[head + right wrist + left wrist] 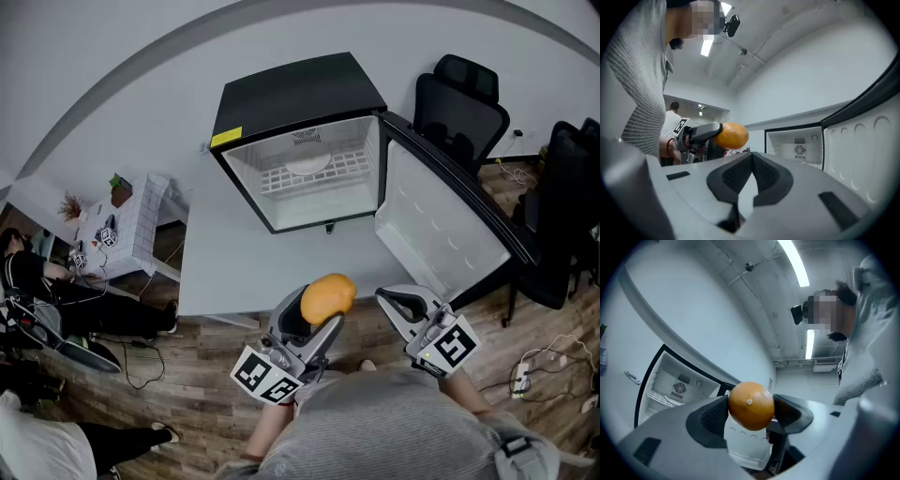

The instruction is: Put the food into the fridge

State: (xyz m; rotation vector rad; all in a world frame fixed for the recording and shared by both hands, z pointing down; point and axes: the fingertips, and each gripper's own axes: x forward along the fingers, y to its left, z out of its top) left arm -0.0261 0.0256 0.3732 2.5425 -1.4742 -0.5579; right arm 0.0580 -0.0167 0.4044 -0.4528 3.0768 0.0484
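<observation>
Left gripper: jaws clamped on the orange, one pad on each flank. Right gripper: jaws together, nothing between them. Orange is held at the near table edge, well short of the fridge, whose door stands open. Pale disc on the shelf, possibly a plate. Placing not yet done.

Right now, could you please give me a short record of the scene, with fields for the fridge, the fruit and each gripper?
fridge: black mini fridge standing on the white table
door: fridge door wide open, swung to the right
interior: wire shelf visible
orange: held in front of the fridge, not yet inside
left gripper: closed on the orange
right gripper: jaws together, holding nothing
</observation>
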